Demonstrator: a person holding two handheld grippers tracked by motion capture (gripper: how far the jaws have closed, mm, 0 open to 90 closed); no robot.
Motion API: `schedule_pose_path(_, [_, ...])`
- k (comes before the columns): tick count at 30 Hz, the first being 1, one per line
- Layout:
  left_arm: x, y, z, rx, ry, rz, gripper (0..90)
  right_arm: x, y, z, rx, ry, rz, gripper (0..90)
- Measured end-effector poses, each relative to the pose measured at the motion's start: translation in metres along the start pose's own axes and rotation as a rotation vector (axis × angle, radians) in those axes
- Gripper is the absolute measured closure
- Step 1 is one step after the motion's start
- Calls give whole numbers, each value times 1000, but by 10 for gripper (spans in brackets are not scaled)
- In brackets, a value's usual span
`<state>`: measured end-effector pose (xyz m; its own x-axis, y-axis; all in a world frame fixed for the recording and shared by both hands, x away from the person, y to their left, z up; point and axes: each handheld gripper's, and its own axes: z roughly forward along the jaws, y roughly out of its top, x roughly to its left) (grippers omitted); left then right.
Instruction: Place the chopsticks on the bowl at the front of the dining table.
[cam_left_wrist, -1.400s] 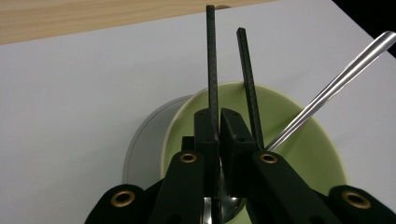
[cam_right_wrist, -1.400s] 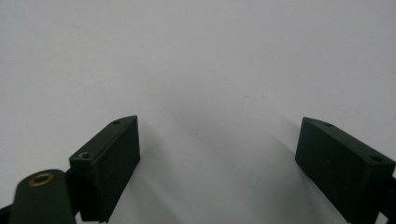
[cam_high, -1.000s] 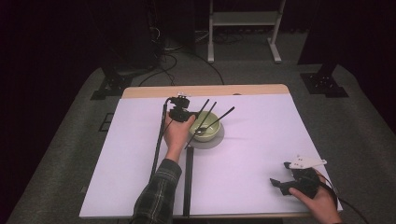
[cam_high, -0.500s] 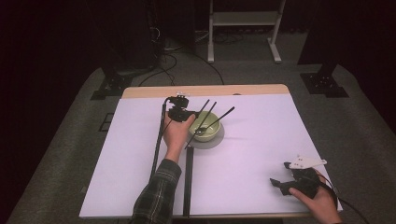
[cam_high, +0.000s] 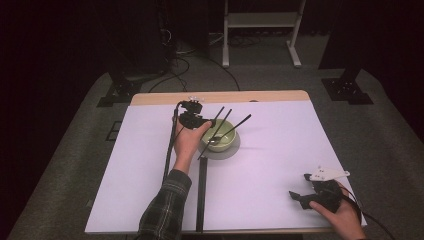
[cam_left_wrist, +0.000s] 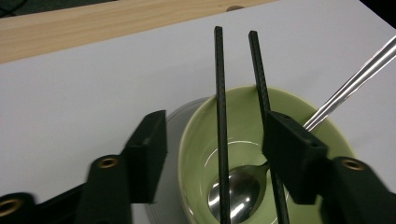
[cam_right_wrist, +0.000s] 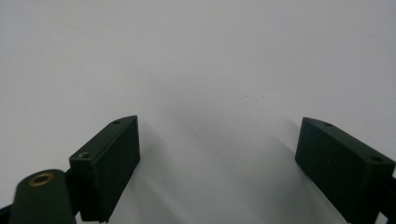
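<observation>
Plaid sleeve (cam_high: 165, 207); black fingers (cam_left_wrist: 147, 154) with brass screws.

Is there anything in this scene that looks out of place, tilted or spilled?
Nothing is spilled or damaged. The black chopsticks and the metal spoon lean in the green bowl, their ends sticking out over its rim. The left gripper has just been opening, its jaws clear of the chopsticks.

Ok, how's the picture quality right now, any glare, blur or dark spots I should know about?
High view: room dark, white table sheet evenly lit but soft. Left gripper view: glare on the shiny metal spoon in the pale green ceramic bowl; the left tongs slightly blurred near the lens. Right gripper view: dim, featureless sheet, soft shadows under the right tongs.
</observation>
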<state>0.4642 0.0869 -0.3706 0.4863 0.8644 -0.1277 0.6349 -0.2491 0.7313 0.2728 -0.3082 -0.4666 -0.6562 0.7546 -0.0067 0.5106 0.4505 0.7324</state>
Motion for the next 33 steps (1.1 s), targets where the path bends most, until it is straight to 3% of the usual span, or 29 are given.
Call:
schedule_pose_path(5, [-5, 8, 1, -5, 28, 28, 192, 0, 0, 0, 0, 1, 0, 123])
schedule_pose_path(11, [-11, 18, 9, 44, 79, 53, 19, 0, 0, 0, -1, 1, 0, 123])
schedule_pose_path(16, [-12, 25, 17, 49, 92, 64, 18, 0, 0, 0, -1, 1, 1, 123])
schedule_pose_path(25, [-15, 39, 35, 60, 58, 110, 7, 0, 0, 0, -1, 2, 3, 123])
schedule_pose_path(33, [-20, 46, 53, 71, 46, 121, 0, 0, 0, 0, -1, 2, 3, 123])
